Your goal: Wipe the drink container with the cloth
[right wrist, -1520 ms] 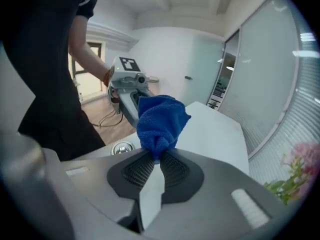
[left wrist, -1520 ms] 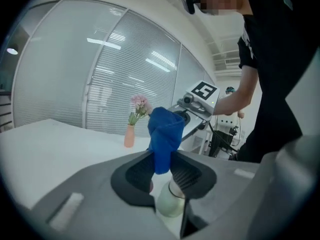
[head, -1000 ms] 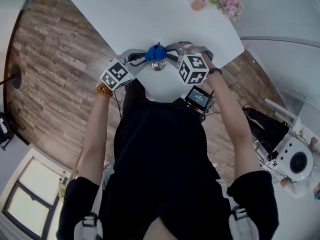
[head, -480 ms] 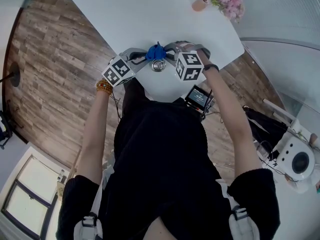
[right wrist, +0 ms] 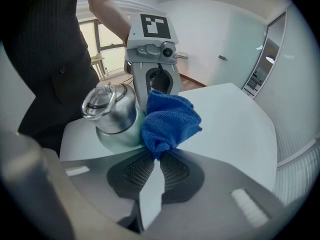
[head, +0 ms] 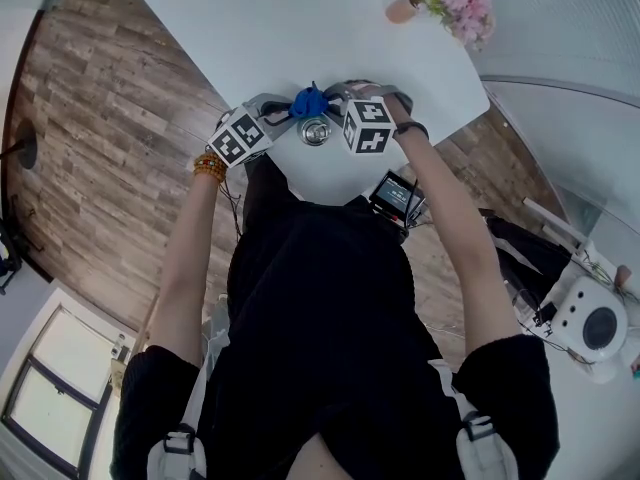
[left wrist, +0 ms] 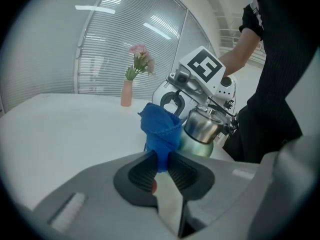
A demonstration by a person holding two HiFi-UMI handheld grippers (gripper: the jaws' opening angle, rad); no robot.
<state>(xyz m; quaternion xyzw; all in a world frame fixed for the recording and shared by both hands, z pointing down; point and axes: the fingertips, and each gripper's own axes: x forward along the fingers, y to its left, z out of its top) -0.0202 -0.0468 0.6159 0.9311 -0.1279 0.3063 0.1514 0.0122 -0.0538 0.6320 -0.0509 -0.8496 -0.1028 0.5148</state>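
Note:
A metal drink container (head: 315, 130) with a silver lid and pale green body (right wrist: 112, 115) stands near the white table's front edge. Against its far side lies a bunched blue cloth (head: 309, 102), held from both sides. My left gripper (left wrist: 161, 164) is shut on one end of the cloth (left wrist: 161, 129); the container (left wrist: 200, 129) stands just right of it. Pinching the other end of the cloth (right wrist: 170, 121) is my right gripper (right wrist: 156, 160), shut on it. In the head view the left gripper (head: 293, 113) and right gripper (head: 330, 105) flank the container.
A small vase of pink flowers (head: 405, 8) stands at the table's (head: 300, 28) far right corner. A small screen device (head: 397, 196) hangs at the person's waist below the table edge. Wooden floor lies to the left, a white round machine (head: 590, 328) to the right.
Both grippers have sunk toward the table with the cloth between them, drawing it down along the container. The container has stayed in place.

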